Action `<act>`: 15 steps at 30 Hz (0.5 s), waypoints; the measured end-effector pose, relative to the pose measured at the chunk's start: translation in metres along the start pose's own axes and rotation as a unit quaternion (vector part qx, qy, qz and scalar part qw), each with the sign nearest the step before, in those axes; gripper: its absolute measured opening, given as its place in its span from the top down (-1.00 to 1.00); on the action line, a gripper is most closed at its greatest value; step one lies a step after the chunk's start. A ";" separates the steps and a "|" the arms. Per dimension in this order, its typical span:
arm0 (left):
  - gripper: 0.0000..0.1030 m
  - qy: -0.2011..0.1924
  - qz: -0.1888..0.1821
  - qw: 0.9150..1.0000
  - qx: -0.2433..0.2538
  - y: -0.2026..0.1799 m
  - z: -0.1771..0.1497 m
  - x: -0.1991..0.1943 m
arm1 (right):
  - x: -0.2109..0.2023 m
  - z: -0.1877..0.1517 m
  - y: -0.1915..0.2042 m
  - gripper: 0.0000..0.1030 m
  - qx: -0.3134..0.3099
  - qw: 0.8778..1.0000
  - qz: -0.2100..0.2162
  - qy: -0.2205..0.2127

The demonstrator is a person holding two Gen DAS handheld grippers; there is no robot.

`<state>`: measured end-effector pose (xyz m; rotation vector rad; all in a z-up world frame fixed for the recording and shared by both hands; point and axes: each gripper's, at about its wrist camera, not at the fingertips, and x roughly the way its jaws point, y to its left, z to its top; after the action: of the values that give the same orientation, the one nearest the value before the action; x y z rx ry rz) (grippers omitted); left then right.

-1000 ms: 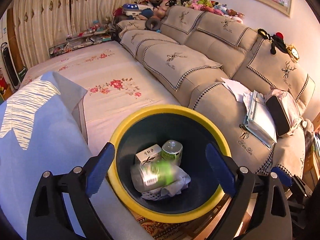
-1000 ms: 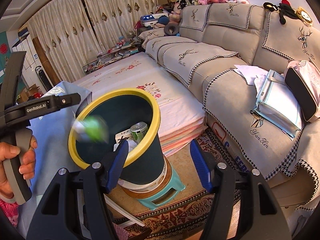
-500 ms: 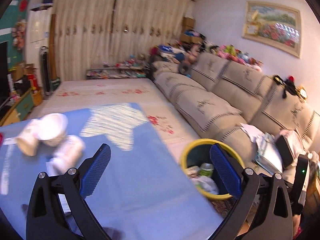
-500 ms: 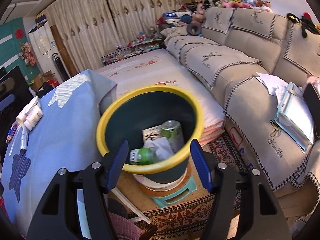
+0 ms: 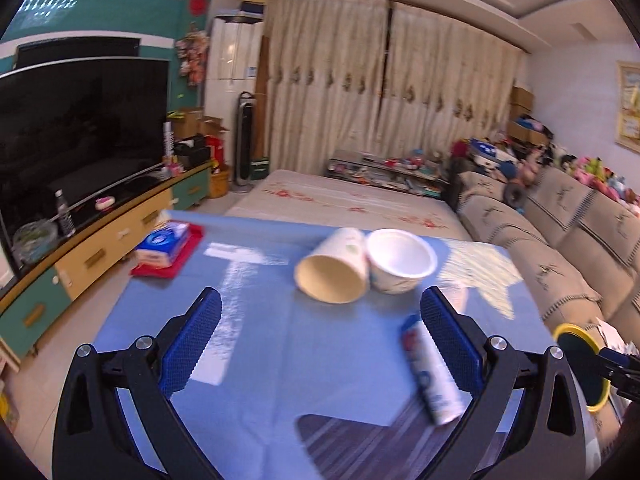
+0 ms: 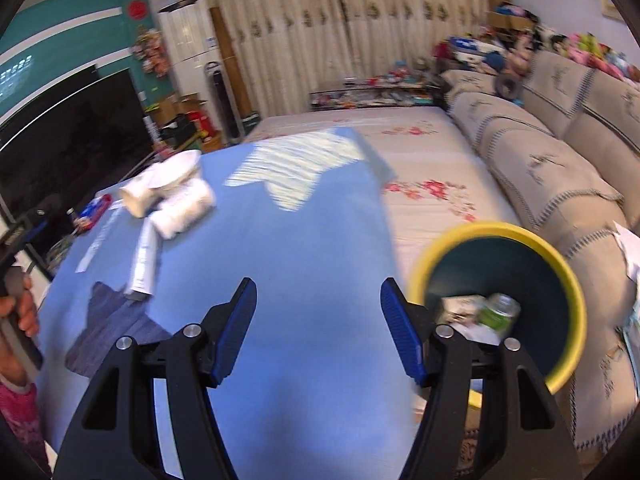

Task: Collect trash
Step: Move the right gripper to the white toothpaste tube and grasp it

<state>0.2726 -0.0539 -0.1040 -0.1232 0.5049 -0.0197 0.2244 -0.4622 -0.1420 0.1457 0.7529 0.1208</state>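
I start from the table [image 5: 280, 360], its blue cloth filling my left wrist view from 12 o'clock down to my fingers. The bin [image 6: 500, 236], yellow-rimmed and dark inside, stands off the table's right edge, at 4 o'clock in the right wrist view, with a green can [image 6: 500, 312] and a small carton [image 6: 456, 306] already lying in it among crumpled paper.

The trash I have left is on the cloth. At 12 to 1 o'clock from my left gripper [image 5: 320, 340] a tan paper cup [image 5: 332, 266] lies on its side, mouth toward me, touching a white bowl-shaped cup [image 5: 400, 256] that stands upright beside it. Nearer, at 4 o'clock, a white tube [image 5: 430, 376] lies flat, partly behind my right-hand finger. The tissue pack [image 5: 162, 242] at 10 o'clock I would leave alone.

My left gripper is spread wide and carries nothing; my right gripper [image 6: 318, 328] is likewise spread wide and bare, over open cloth.

For the next pick I judge the tube the easy target: I would turn the left gripper so its fingers straddle the tube across its width, settle low to the cloth, then close gently, since a soft tube may squirm out. The lying cup is likely to roll and nudge its neighbour, so I would take it by the wall, not the rim.
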 end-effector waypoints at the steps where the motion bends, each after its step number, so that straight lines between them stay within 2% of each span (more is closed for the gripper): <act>1: -0.90 0.001 0.005 1.000 -0.005 0.008 -0.002 0.003 | 0.007 0.003 0.015 -0.19 -0.011 1.000 0.013 0.005; 7: -0.90 -0.017 0.019 1.000 -0.018 0.027 -0.008 0.000 | 0.049 0.016 0.096 -0.19 -0.079 0.993 0.071 0.046; 10: -0.90 -0.019 0.028 0.999 -0.017 0.031 -0.009 -0.003 | 0.071 0.020 0.122 -0.19 -0.097 0.989 0.082 0.075; 15: -0.90 -0.031 0.036 0.999 -0.024 0.034 -0.008 -0.010 | 0.101 0.020 0.147 -0.12 -0.113 0.984 0.077 0.114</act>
<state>0.2597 -0.0201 -0.1099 -0.1527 0.4475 0.0662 0.3031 -0.3027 -0.1699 -0.0275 0.9494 0.3734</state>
